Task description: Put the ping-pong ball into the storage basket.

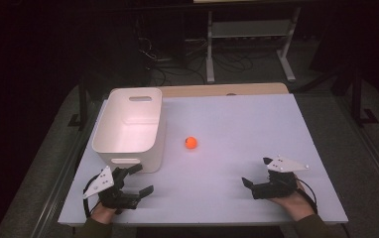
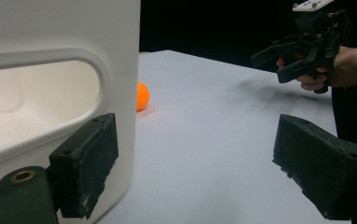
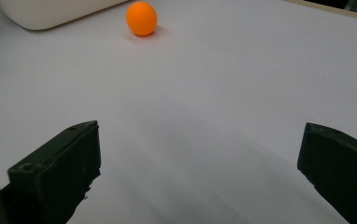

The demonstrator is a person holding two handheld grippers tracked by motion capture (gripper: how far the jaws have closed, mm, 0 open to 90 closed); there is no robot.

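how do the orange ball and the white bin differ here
The orange ball is small, round and bright; the white bin is far bigger, boxy and open-topped with handle slots. The ball sits alone mid-table, while the bin stands at the left, just ahead of the left gripper. Both rest on the white table, untouched by either gripper.

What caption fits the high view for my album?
Two open grippers, left and right, wait near an orange ball beside a white bin.

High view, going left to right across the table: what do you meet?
Left gripper → white bin → orange ball → right gripper.
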